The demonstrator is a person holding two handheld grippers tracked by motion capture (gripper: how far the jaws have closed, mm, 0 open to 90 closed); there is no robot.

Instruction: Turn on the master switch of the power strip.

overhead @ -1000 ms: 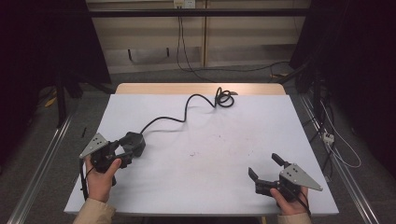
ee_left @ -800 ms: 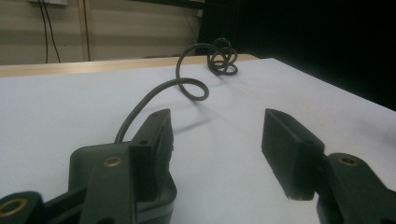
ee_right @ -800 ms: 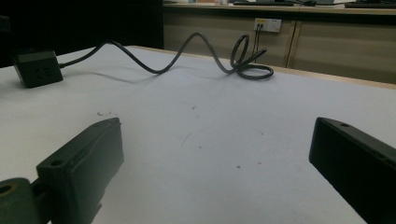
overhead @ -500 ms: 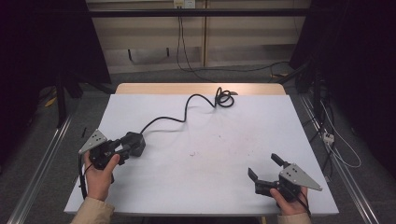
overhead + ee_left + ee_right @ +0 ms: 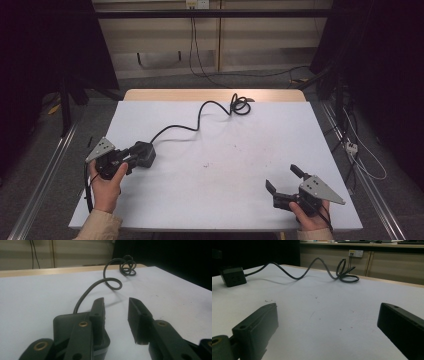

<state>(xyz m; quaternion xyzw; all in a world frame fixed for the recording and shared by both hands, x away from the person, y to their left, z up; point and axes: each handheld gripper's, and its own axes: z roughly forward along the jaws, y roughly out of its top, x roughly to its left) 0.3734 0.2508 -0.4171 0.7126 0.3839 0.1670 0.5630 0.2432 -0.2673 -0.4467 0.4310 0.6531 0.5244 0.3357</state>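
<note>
On the white table (image 5: pixel 215 190), left tool (image 5: pixel 131 159) (jaws closing) beside power adapter (image 5: pixel 143 153)

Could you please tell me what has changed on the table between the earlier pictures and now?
The left gripper has just been closing its jaws beside the black power adapter; a gap remains between them, with nothing gripped. The right gripper, open, the cable and the table stayed put.
</note>
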